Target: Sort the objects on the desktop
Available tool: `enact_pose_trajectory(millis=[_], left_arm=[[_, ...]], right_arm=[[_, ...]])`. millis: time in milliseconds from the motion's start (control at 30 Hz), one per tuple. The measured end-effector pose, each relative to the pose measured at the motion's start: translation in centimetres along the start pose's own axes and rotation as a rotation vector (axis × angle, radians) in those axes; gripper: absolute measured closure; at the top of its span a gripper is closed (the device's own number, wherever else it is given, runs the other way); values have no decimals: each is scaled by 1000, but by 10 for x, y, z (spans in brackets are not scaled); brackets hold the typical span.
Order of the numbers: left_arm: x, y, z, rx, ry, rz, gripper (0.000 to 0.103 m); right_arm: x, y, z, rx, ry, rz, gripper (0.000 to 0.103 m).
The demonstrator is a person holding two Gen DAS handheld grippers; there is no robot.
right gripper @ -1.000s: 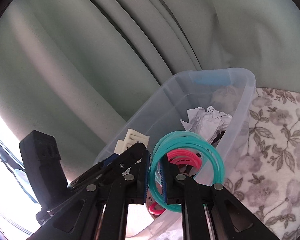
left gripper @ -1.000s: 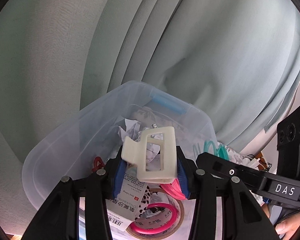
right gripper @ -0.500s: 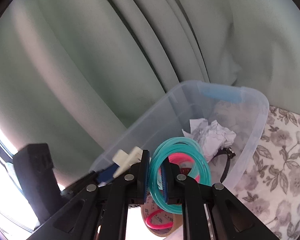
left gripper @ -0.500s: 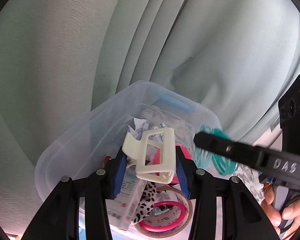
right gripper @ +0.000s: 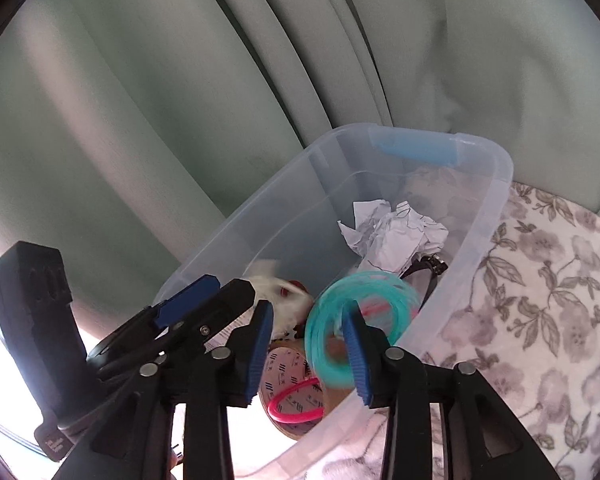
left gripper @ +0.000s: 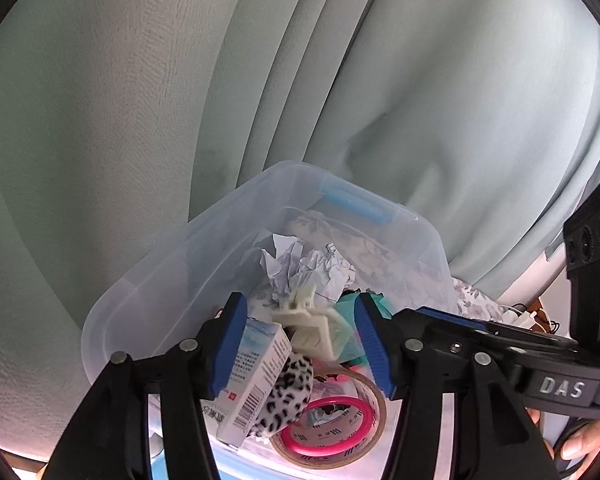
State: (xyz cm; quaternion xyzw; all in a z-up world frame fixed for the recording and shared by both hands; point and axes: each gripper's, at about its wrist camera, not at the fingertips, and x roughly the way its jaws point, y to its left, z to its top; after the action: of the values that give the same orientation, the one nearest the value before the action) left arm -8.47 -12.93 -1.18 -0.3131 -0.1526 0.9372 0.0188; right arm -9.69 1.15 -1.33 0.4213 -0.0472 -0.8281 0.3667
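A clear plastic bin [left gripper: 236, 216] [right gripper: 496, 184] stands against the curtain. My left gripper [left gripper: 300, 344] is open over it; the cream hair claw clip [left gripper: 312, 330] is loose between the fingers, falling into the bin. My right gripper [right gripper: 310, 348] is open too; the teal coil rings [right gripper: 364, 300] are blurred and dropping beside its right finger. The clip shows as a white blur in the right wrist view [right gripper: 280, 292]. Inside lie crumpled paper [left gripper: 304, 268] [right gripper: 396, 236], a tape roll [left gripper: 332, 436] [right gripper: 292, 388] with a pink ring [left gripper: 324, 424], a white box [left gripper: 256, 376] and a leopard scrunchie [left gripper: 288, 392].
A pale green curtain [left gripper: 180, 80] hangs right behind the bin. A floral tablecloth [right gripper: 540, 320] covers the table to the bin's right. The other gripper's black body crosses each view [left gripper: 540, 368] [right gripper: 32, 320]. Black glasses [right gripper: 428, 268] lie by the paper.
Both grippers opened over the bin. The cream claw clip left the left fingers and the teal rings left the right fingers; both are dropping inside.
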Motion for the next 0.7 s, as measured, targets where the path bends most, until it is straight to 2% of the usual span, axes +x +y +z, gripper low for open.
enact_pose_trajectory(millis=[133,200,433,633,700], left_arm=[[-2,3,1,-8,1,21,35],[-13,7,-1,-12,2,18,33],[-31,15,-5,-4,4,36,22],[-23,11,-6,23,15,57,20],[-21,11,-7,25,23,43,20]], right_arm=[[-7,7,-3,-36,-11,-32,45],[-8,9,-5,-45,-7,-35,43],[-9,19,-11,-92,-3,-61,37],[-11,25,-16,-133,-12,-94,36],[-12,27,-18,-144,-16,-102,36]])
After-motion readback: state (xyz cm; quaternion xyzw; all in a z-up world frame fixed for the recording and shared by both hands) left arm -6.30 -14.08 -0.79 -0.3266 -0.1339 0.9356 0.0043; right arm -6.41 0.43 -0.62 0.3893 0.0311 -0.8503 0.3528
